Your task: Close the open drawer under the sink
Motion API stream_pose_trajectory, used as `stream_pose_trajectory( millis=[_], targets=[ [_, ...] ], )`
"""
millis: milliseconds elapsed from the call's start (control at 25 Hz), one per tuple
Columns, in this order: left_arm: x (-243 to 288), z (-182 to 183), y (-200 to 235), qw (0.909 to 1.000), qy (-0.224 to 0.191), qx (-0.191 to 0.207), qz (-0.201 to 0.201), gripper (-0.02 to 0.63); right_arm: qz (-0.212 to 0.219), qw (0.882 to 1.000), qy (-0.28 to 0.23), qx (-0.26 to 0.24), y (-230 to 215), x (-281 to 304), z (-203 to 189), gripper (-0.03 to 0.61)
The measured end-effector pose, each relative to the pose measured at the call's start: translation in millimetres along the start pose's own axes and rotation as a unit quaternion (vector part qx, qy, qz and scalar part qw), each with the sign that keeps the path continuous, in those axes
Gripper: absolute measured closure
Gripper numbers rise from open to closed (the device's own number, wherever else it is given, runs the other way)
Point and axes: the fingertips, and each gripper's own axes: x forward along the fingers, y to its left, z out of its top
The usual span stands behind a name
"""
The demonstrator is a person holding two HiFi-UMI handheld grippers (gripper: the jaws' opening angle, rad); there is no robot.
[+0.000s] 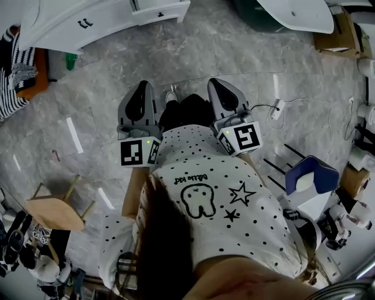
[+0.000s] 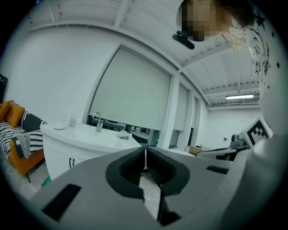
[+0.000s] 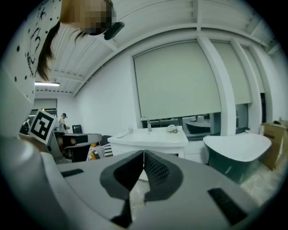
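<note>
Head view: the drawer [image 1: 159, 10] is seen at the top edge, a flat white front with a small dark handle. It stands out from the white vanity [image 1: 88, 20], well apart from both grippers. The left gripper [image 1: 142, 87] and right gripper [image 1: 215, 83] are held side by side ahead of the person's dotted shirt [image 1: 234, 193]. In the left gripper view the jaws are closed tip to tip with nothing between them; the same is recorded in the right gripper view. Black ribbed pads [image 3: 155, 170] are set in smooth grey shells. The floor [image 1: 193, 58] is grey and marbled. Beyond, a curved white countertop [image 3: 153, 137] carries a metal faucet [image 3: 147, 125], and a rounded white-topped tub [image 3: 236, 146] stands beside it
</note>
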Motion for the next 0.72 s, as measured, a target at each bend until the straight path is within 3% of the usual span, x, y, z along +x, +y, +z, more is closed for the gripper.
stream_pose_trajectory(
  millis=[160, 360, 720],
  targets=[
    [28, -3, 15, 0.9997, 0.009, -0.015, 0.016, 0.598, -0.012, 1.000, 0.009, 0.007, -25, 27, 2, 0.565],
    [68, -6, 30, 0.9992, 0.015, -0.026, 0.026, 0.597, 0.006, 1.000, 0.021, 0.003, -47, 71, 7, 0.566],
    [177, 23, 51, 0.9952, -0.021, -0.029, 0.091, 0.598, 0.050, 0.999, 0.007, -0.021, -134, 161, 57, 0.565]
  ],
)
